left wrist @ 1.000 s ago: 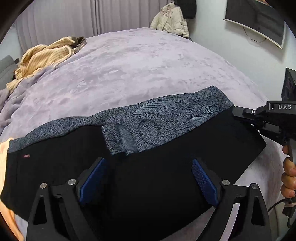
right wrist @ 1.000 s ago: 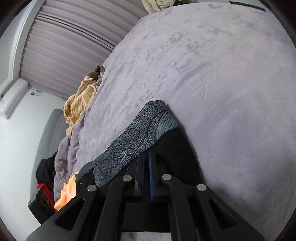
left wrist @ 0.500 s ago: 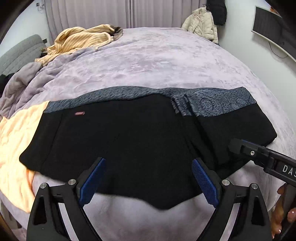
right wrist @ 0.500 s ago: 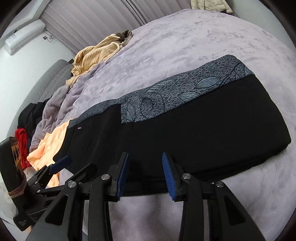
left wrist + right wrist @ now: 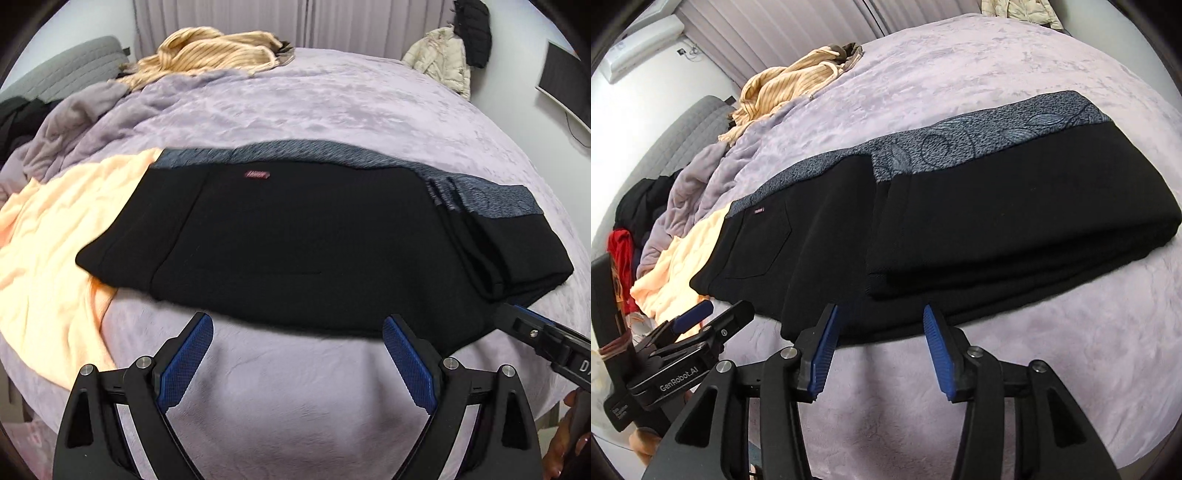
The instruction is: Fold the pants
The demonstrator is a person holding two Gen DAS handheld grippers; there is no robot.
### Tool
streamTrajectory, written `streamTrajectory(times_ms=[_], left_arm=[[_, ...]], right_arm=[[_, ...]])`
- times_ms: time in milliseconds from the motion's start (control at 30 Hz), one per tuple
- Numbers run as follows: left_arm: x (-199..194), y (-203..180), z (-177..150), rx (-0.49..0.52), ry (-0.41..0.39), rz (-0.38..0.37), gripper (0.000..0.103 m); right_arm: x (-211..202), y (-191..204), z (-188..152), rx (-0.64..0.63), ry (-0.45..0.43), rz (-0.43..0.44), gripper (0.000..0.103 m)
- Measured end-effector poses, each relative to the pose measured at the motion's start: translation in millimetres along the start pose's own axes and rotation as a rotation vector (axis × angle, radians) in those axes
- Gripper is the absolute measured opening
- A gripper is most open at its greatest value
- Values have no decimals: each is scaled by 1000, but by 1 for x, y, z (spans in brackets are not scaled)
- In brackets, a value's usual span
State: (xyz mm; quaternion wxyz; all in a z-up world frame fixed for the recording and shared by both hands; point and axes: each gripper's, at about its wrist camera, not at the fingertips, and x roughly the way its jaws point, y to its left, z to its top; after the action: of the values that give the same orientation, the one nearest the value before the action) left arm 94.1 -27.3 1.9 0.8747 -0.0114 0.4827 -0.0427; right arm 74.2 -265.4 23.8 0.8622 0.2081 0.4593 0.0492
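Black pants (image 5: 295,243) with a grey patterned waistband lie flat on the purple bed, their right part folded over in a double layer (image 5: 1015,206). A small red label (image 5: 257,174) shows near the waistband. My left gripper (image 5: 297,332) is open and empty, just short of the pants' near edge. My right gripper (image 5: 879,321) is open and empty, its fingertips at the near edge of the folded layer. Each gripper shows at the edge of the other's view: the right one in the left wrist view (image 5: 546,339), the left one in the right wrist view (image 5: 683,332).
A peach cloth (image 5: 55,258) lies under the pants' left end. A yellow striped garment (image 5: 214,51) and a rumpled lilac blanket (image 5: 81,122) sit at the bed's far left. A pale jacket (image 5: 439,55) hangs at the far wall. A grey sofa (image 5: 679,140) with dark and red clothes stands left.
My right gripper let go of the pants, opened and drew back to the near edge. My left gripper drew back too. The pants now lie folded on the bed.
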Motion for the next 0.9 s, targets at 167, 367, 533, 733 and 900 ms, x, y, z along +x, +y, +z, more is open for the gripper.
streamTrajectory(times_ms=[167,367,533,733,900], left_arm=[[10,29,-15,-79,37,-45,94],[13,55,-24,-134,32,-137,94],[7,79,-17,-214,2,-222,94],[10,136,2,-401,-90,-259,94],[35,164,0,-533,-35,-351,94]], right_arm=[[7,18,-4,-34,15,-11,54],[26,21,-18,-10,43,-25,60],[33,27,-27,-26,17,-74,61],[36,23,-28,-17,12,-57,62],[38,22,-31,-23,3,-50,62]])
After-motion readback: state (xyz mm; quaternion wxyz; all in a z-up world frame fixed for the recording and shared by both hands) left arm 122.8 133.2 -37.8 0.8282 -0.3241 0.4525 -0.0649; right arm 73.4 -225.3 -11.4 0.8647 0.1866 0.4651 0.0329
